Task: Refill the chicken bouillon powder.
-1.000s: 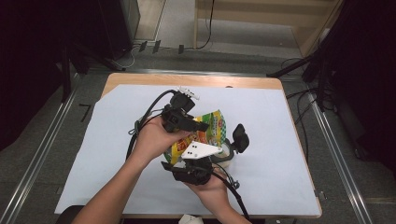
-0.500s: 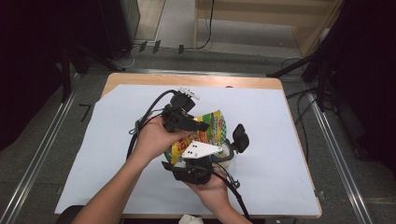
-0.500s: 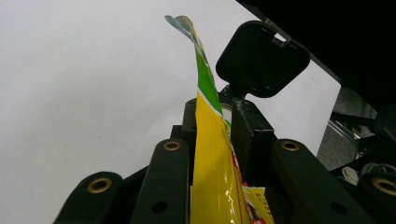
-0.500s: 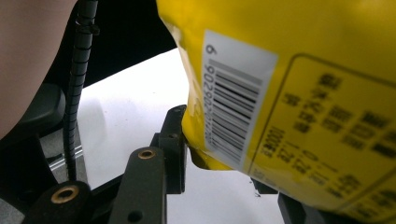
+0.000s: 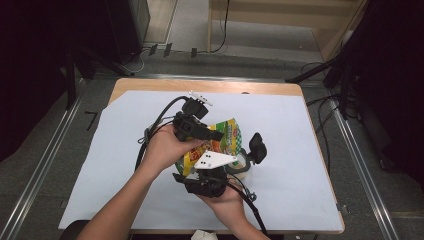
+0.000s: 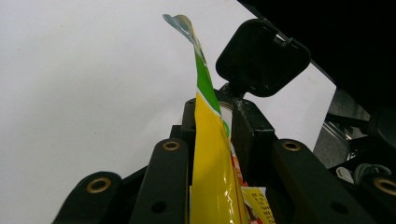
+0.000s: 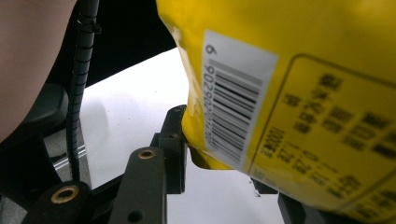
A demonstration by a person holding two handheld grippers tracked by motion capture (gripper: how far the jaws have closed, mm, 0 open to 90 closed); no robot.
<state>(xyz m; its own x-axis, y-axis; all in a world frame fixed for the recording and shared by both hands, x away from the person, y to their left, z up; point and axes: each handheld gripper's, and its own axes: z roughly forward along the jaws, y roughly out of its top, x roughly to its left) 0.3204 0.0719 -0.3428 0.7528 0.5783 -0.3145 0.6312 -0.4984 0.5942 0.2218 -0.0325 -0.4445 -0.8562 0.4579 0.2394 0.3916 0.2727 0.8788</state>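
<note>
A yellow and green snack packet [image 5: 226, 141] is held up over the middle of the table. My left gripper [image 5: 219, 135] reaches in from the left and is shut on the packet [image 6: 211, 158], which stands edge-on between its jaws. My right gripper [image 5: 207, 172] comes up from below, its grey plate lying over the packet's lower part. In the right gripper view the barcode corner of the packet [image 7: 233, 107] lies against the left jaw. The packet covers the right jaw, so the grip is unclear.
A round container [image 5: 242, 162] with an open black flip lid [image 5: 257, 147] stands just right of the packet; the lid [image 6: 261, 56] looms beyond my left jaws. White paper [image 5: 300, 130] covers the wooden table. Black cables trail from both grippers.
</note>
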